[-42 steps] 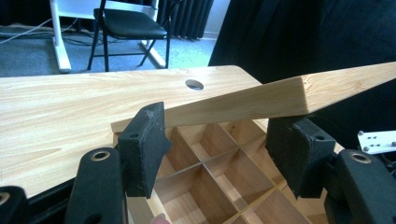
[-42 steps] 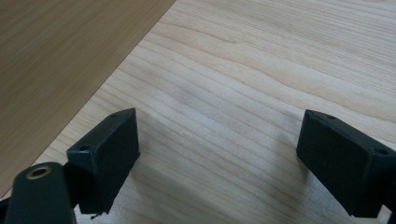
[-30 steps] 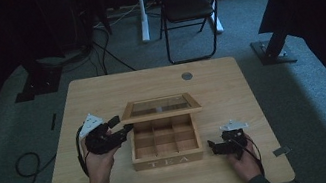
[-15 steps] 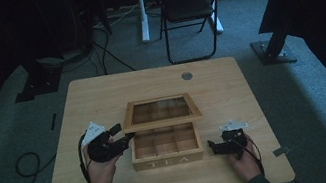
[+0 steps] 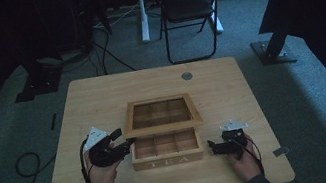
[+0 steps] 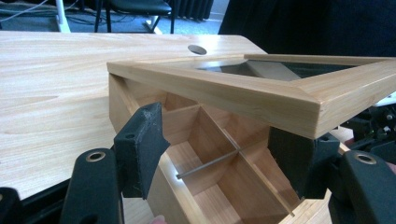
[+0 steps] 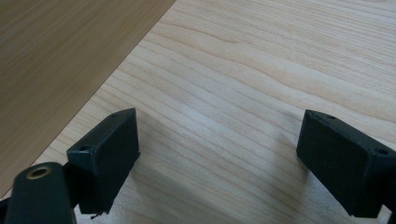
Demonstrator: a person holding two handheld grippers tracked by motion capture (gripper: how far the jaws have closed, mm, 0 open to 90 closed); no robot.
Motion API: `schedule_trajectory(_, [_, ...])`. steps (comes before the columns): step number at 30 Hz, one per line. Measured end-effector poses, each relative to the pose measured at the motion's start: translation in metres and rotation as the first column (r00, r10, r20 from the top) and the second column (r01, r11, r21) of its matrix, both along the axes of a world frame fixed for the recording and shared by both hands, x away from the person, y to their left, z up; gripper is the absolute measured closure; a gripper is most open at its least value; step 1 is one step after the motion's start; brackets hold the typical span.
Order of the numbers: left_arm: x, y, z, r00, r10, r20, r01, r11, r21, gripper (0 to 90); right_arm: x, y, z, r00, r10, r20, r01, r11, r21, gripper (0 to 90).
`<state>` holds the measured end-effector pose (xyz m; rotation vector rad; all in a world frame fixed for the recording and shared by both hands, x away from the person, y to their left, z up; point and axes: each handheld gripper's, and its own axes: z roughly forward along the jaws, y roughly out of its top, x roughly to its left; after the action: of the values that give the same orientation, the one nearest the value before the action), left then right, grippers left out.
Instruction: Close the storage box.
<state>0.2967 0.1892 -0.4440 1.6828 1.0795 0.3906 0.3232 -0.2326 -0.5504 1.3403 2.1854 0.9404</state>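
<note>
A wooden tea box (image 5: 167, 155) marked TEA sits mid-table. Its glass-paned lid (image 5: 160, 114) is partly raised on the far side. My left gripper (image 5: 122, 147) is at the box's left end, open. In the left gripper view the left gripper (image 6: 219, 158) has one jaw outside the box wall and the other over the empty compartments (image 6: 210, 154). The lid's front rail (image 6: 224, 88) slants just above them. My right gripper (image 5: 215, 147) lies on the table right of the box, open. In the right gripper view the right gripper (image 7: 219, 154) is empty, with the box side (image 7: 56, 56) at the left.
The light wooden table (image 5: 101, 97) has a round cable hole (image 5: 187, 75) at the back. Behind it stand a folding chair (image 5: 187, 11) and a white desk leg (image 5: 141, 9). A cable (image 5: 26, 164) loops on the floor to the left.
My left gripper has moved down along the box's left end, from the lid's corner toward the base. The lid looks lower. The right gripper has stayed put.
</note>
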Motion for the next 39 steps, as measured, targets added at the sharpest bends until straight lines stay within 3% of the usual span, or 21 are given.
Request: schedule_trajectory(39, [-0.027, 0.0, -0.034, 0.9965, 0.03, -0.077, -0.025, 0.9973, 0.069, 36.4, 0.0, 0.001, 0.0, 0.9999, 0.011, -0.001, -0.011, 1.0, -0.001, 12.6])
